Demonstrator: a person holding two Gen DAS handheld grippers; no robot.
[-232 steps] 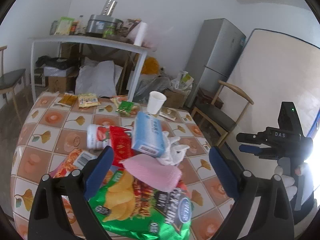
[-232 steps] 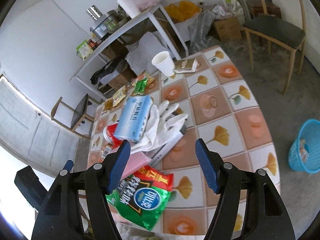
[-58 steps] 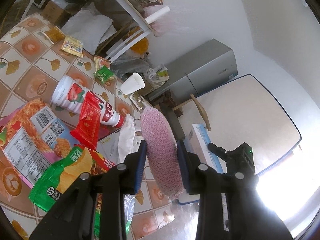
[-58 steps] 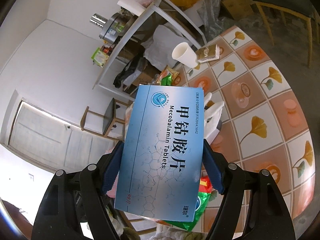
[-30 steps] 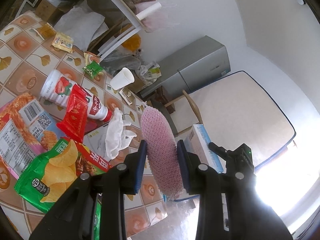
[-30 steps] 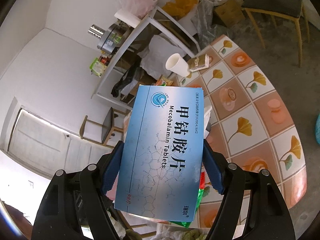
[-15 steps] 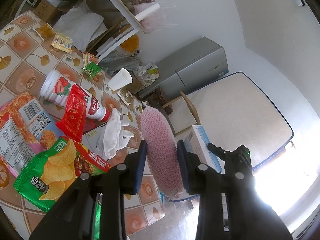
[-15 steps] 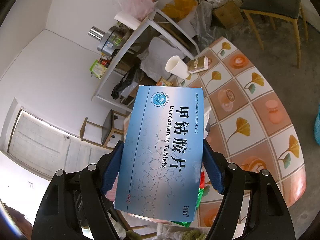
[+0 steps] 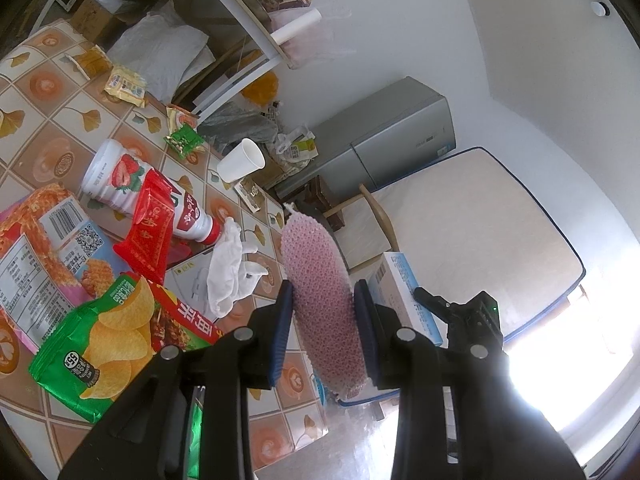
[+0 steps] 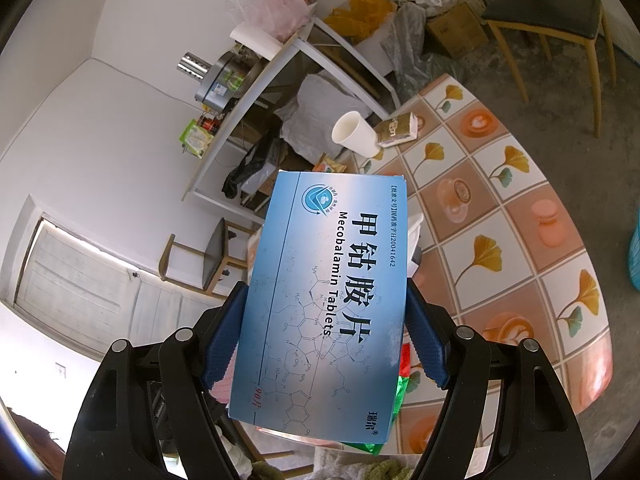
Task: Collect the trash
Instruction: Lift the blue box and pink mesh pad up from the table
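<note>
My left gripper (image 9: 322, 320) is shut on a pink knobbly cloth (image 9: 320, 292) and holds it in the air past the table's right edge. My right gripper (image 10: 326, 324) is shut on a blue medicine box (image 10: 324, 304), which also shows in the left wrist view (image 9: 404, 296). On the tiled table (image 9: 52, 128) lie a green chip bag (image 9: 96, 340), a red packet (image 9: 150, 228), a strawberry yoghurt bottle (image 9: 132, 184), a white glove (image 9: 228, 268), an orange snack bag (image 9: 36, 248) and a white paper cup (image 9: 240, 164). The cup (image 10: 356, 136) stands by a small brown packet (image 10: 398, 128).
A wooden chair (image 10: 544, 16) stands past the table's far end. A blue basket's rim (image 10: 636, 252) shows at the right edge on the floor. A cluttered white shelf (image 10: 256, 92), a grey fridge (image 9: 384, 136) and a leaning mattress (image 9: 472, 236) stand around.
Both grippers keep their holds. In the last second the views drift slightly: the table slides a little left and down in the left wrist view, and the right gripper rises slightly.
</note>
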